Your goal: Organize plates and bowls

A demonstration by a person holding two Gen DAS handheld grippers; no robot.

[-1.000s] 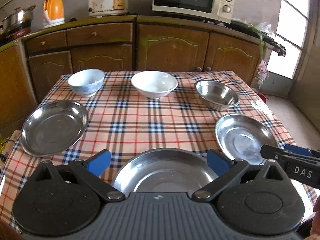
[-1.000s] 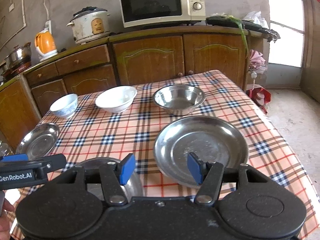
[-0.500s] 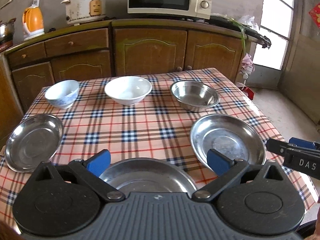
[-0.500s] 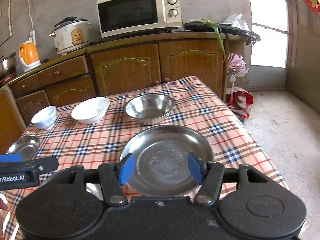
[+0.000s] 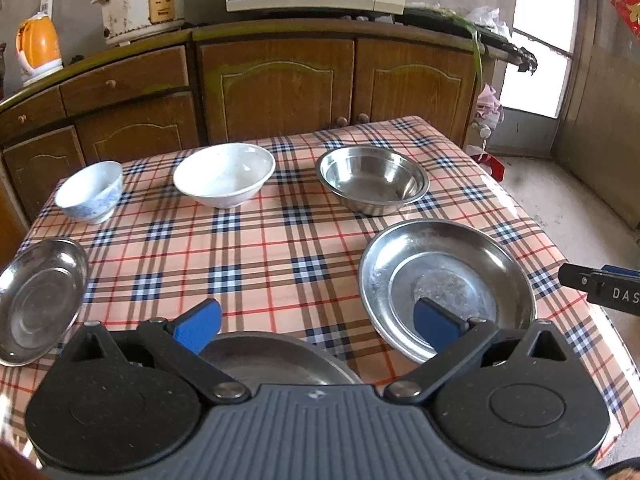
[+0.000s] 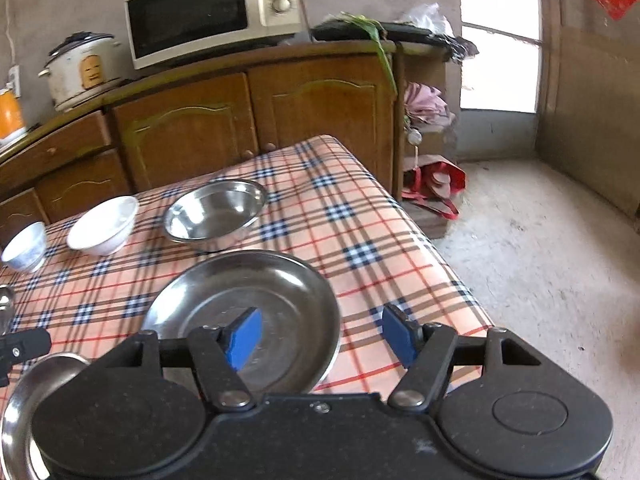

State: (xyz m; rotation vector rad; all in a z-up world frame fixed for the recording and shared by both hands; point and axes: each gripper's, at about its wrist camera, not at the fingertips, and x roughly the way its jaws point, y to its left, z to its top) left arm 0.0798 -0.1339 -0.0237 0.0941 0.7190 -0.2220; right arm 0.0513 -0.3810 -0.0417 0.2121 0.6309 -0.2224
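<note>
The right gripper (image 6: 322,334) had just been spread wider, its jaws straddling the three o'clock rim of the steel plate (image 6: 280,280), presumably for a rim pinch. The left gripper (image 5: 316,322) was held open, empty.

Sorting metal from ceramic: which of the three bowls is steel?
The shiny stainless steel bowl, rightmost in the back row; the other two bowls are white ceramic.

Left wrist view: looking down and forward from just above the near edge of the plaid table (image 5: 280,240) toward the cabinets (image 5: 276,84) | Right wrist view: sitting further right, facing the table's right edge and floor (image 6: 540,260) | Both are sharing the steel bowl (image 5: 372,178), right-hand plate (image 6: 244,304) and microwave (image 6: 212,12).
</note>
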